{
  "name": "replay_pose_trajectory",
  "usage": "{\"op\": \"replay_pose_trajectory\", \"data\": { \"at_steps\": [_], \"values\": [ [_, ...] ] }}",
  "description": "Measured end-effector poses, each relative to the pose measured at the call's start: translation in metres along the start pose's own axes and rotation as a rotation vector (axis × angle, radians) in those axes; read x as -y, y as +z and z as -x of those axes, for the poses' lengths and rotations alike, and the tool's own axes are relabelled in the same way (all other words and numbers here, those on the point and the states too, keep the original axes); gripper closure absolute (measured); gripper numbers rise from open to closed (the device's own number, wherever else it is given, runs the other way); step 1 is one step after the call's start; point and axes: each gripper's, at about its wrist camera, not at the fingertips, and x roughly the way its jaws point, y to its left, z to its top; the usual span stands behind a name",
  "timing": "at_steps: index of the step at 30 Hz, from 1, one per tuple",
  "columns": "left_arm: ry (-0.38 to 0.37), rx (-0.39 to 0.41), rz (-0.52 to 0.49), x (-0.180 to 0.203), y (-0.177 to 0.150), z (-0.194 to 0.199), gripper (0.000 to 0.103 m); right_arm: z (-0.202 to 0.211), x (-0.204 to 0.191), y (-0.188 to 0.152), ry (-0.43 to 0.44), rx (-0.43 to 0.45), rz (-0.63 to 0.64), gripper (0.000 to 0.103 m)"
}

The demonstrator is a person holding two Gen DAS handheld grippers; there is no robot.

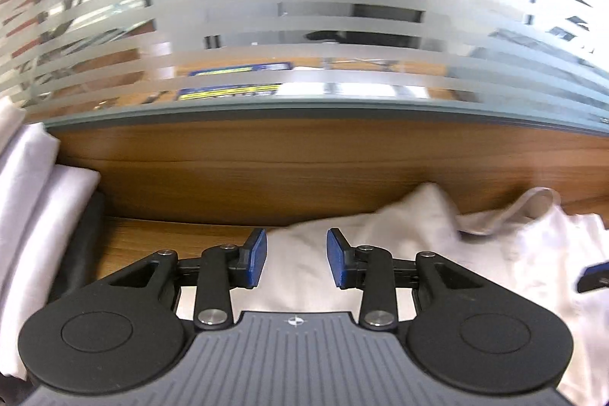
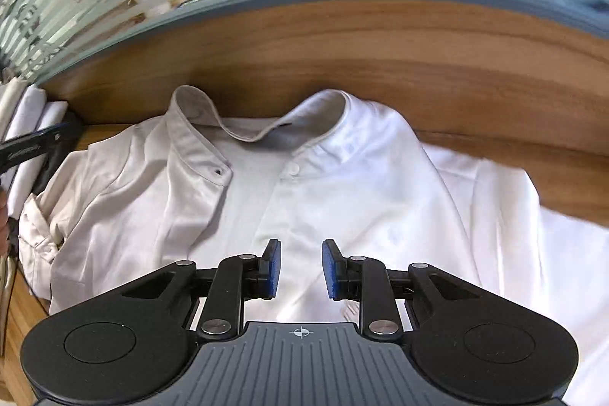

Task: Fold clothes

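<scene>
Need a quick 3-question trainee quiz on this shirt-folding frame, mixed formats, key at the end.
1. True or false: the right gripper is shut on the white shirt.
2. Multiple choice: the shirt's collar points toward A) the wooden back panel, B) the camera, C) the floor.
3. Fill in: at the left end of the table, beside the left gripper, lies a stack of ____ white cloth.

Key: 1 false, both grippers are open with nothing between the fingers; 2 A; 3 folded.
</scene>
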Motion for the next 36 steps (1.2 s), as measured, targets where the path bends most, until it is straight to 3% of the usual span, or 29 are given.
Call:
{"op": "replay_pose_trajectory", "data": {
  "at_steps": [5,11,16,20,28,30,31,32,33,36],
  "values": [
    [-0.082,-0.016,-0.022,0.048,-0.006,0.031,0.064,-0.016,-0.009,0.01,0.001,0.014,-0.013,0.076],
    [-0.154,-0.045,-0.07,0.088,-0.02,0.027,0.064,-0.05,-0.021,0.035,-0.041,0.022,0.005,0.072],
    [-0.17,-0.059,-0.134,0.114,-0.036,0.013,0.06,-0.071,-0.032,0.043,-0.094,0.033,0.078,0.068],
    [-0.181,-0.074,-0.14,0.126,-0.044,0.003,0.059,-0.078,-0.034,0.04,-0.125,0.034,0.109,0.083],
    [-0.206,-0.132,-0.046,0.122,-0.05,-0.016,0.058,-0.077,-0.029,0.034,-0.122,0.056,0.13,0.093],
    [-0.213,-0.146,-0.021,0.121,-0.051,-0.021,0.063,-0.076,-0.027,0.034,-0.114,0.059,0.134,0.093],
    [-0.216,-0.153,-0.009,0.12,-0.052,-0.024,0.09,-0.075,-0.025,0.035,-0.11,0.06,0.138,0.093],
    [-0.219,-0.161,0.004,0.12,-0.052,-0.026,0.1,-0.074,-0.022,0.035,-0.105,0.062,0.139,0.094],
    [-0.222,-0.168,0.016,0.119,-0.053,-0.029,0.1,-0.071,-0.022,0.036,-0.097,0.067,0.137,0.099],
    [-0.255,-0.158,0.086,0.109,-0.051,-0.026,0.1,-0.064,-0.021,0.039,-0.07,0.085,0.137,0.101]
  ]
}}
